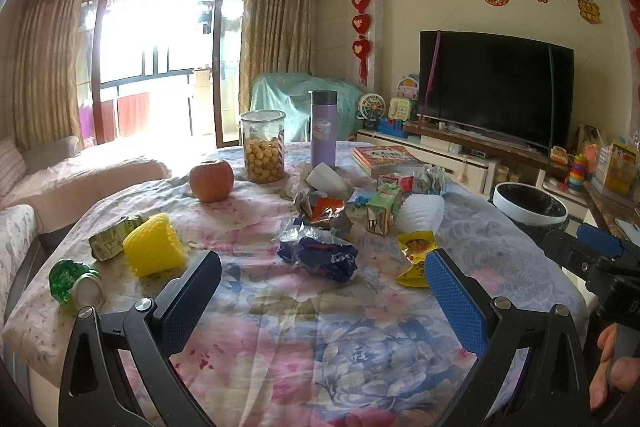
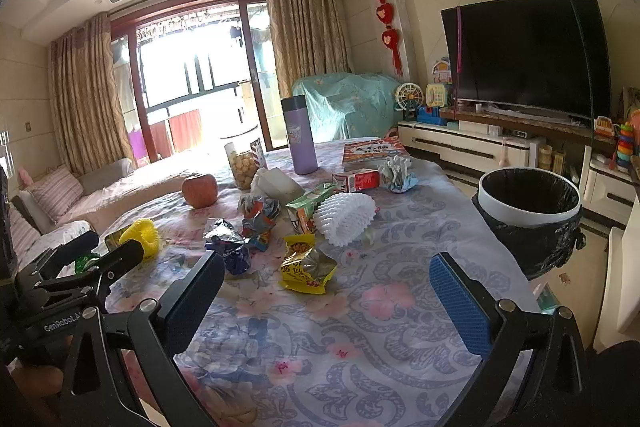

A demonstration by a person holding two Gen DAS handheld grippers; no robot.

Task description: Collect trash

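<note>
Trash lies scattered on a floral tablecloth (image 1: 304, 339): a blue crumpled wrapper (image 1: 320, 257), a yellow snack bag (image 1: 416, 255), a yellow foam net (image 1: 154, 249), a white foam net (image 1: 422, 213), a green carton (image 1: 384, 209), a crushed green can (image 1: 74, 285). My left gripper (image 1: 324, 279) is open and empty, just short of the blue wrapper. My right gripper (image 2: 326, 281) is open and empty, near the yellow snack bag (image 2: 306, 263). A black-lined bin (image 2: 530, 205) stands off the table's right edge.
An apple (image 1: 211, 179), a jar of snacks (image 1: 263, 146), a purple flask (image 1: 323, 129) and books (image 1: 384, 157) stand at the table's far side. A sofa (image 1: 60, 175) is on the left. A TV (image 1: 496, 83) and toys line the right wall.
</note>
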